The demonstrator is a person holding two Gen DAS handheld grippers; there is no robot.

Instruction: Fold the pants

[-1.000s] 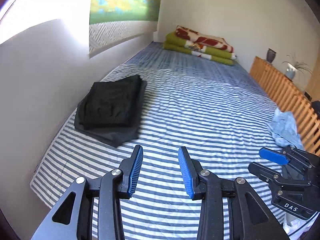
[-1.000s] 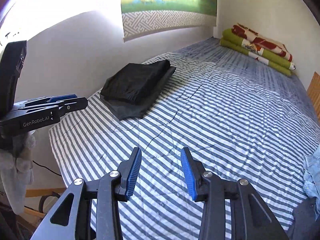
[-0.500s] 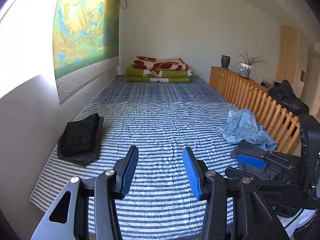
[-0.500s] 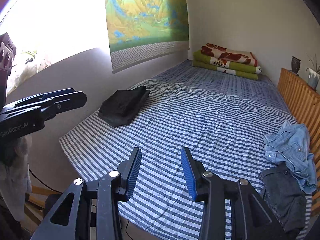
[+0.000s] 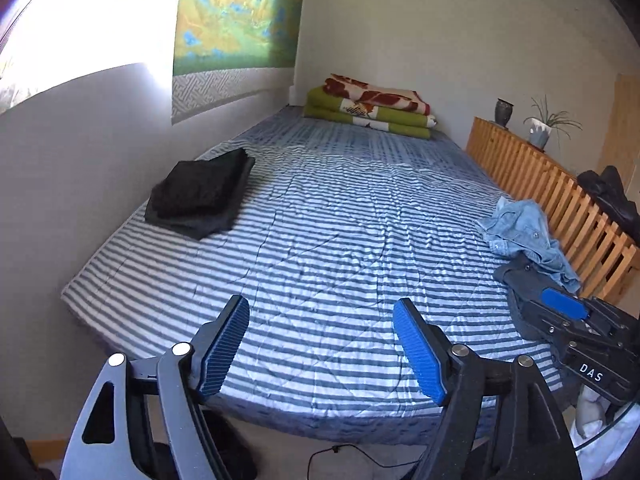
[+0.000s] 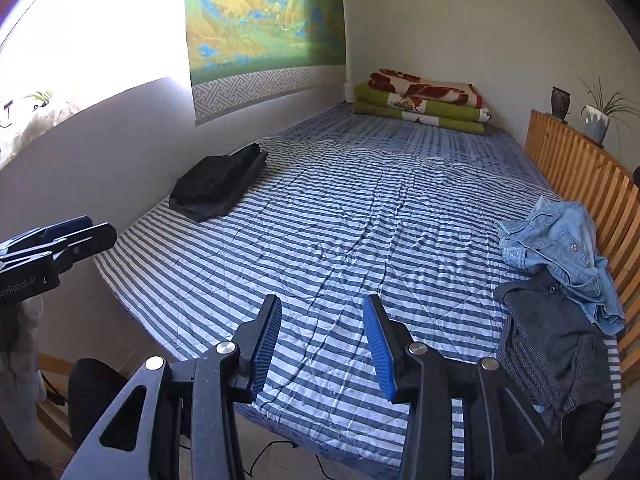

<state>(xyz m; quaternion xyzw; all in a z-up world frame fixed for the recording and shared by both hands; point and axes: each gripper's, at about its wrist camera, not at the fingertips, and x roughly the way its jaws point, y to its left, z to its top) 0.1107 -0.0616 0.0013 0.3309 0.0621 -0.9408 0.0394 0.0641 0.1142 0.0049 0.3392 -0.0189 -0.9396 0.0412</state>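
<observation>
A folded stack of black pants (image 5: 200, 192) (image 6: 220, 182) lies at the bed's far left, by the wall. Crumpled dark grey pants (image 6: 552, 340) (image 5: 520, 280) lie at the near right edge, with a light blue denim garment (image 6: 560, 240) (image 5: 524, 228) partly over them. My left gripper (image 5: 320, 320) is wide open over the near edge of the bed, holding nothing. My right gripper (image 6: 322, 312) is open and empty too, left of the grey pants. Each shows in the other's view: the right gripper (image 5: 568, 308) and the left gripper (image 6: 60, 240).
The striped bed cover (image 6: 360, 220) is wrinkled in the middle. Folded green and red blankets (image 6: 424, 100) are stacked at the far end. A slatted wooden rail (image 6: 580, 168) runs along the right side, with a vase and a potted plant on it. A cable lies on the floor below.
Both grippers have pulled back from the folded black stack toward the near edge of the bed. The left gripper's jaws have spread wider. The right jaws keep the same gap.
</observation>
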